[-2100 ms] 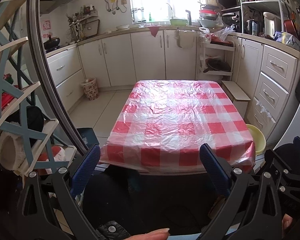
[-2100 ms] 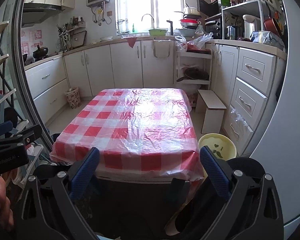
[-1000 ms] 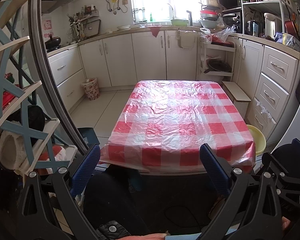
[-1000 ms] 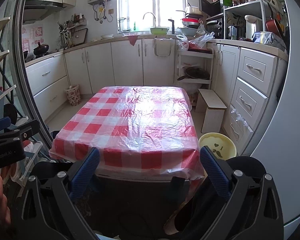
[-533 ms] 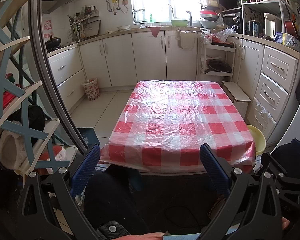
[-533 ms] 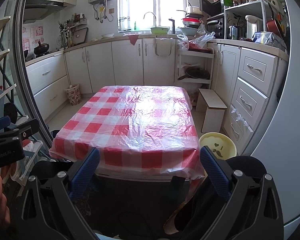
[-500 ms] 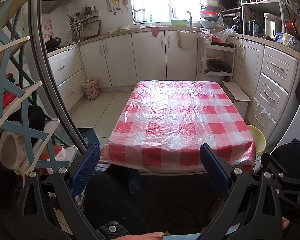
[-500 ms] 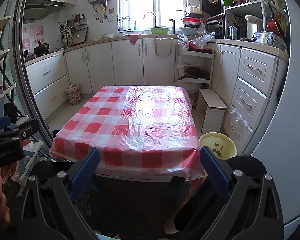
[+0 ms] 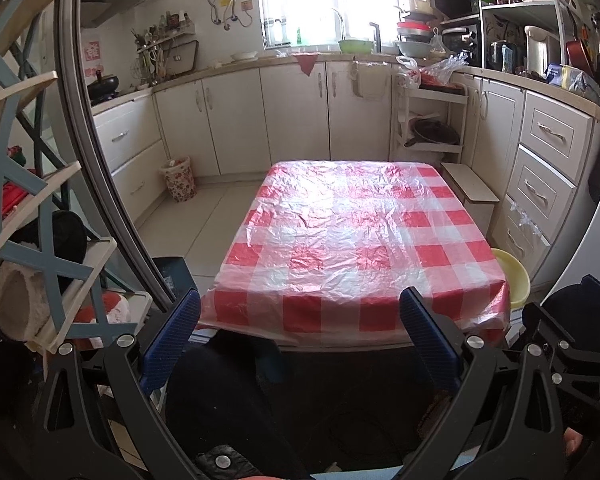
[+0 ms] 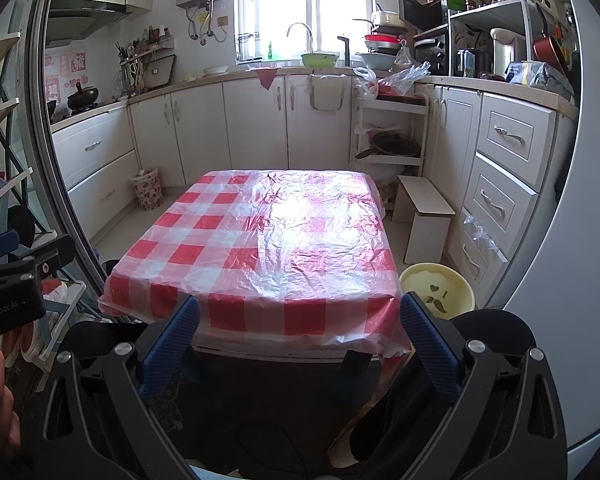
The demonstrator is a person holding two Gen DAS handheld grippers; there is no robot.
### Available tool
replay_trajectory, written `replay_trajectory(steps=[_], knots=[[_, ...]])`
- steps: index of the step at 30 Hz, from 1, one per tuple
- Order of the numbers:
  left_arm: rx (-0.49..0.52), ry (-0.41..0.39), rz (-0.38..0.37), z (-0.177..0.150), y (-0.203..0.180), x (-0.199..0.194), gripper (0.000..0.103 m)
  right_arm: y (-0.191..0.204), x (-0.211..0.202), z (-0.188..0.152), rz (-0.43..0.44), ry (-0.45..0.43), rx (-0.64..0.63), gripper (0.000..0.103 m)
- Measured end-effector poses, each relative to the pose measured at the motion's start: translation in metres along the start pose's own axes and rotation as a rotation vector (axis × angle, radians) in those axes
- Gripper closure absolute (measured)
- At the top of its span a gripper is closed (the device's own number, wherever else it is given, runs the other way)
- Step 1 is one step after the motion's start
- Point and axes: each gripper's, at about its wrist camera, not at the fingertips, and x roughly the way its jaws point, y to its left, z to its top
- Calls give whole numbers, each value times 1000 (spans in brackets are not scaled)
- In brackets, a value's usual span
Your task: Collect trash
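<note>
No trash is visible on the red-and-white checked plastic tablecloth (image 9: 356,240); collecting looks either finished or not yet begun.

Both tools, the left gripper (image 9: 300,336) and the right gripper (image 10: 300,336), are held short of the table's near edge, jaws spread wide, gripping nothing; a small floral patterned wastebasket (image 9: 178,178) stands well apart by the white cabinets; a pale yellow plastic basin (image 10: 436,286) sits on the floor just beside the table.
</note>
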Motion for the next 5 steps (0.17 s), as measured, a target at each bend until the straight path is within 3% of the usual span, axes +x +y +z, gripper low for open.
replay_trajectory(steps=[5], knots=[[-7,61,-13,-2,6,23,8,-5,19,6,3,32,4,7]])
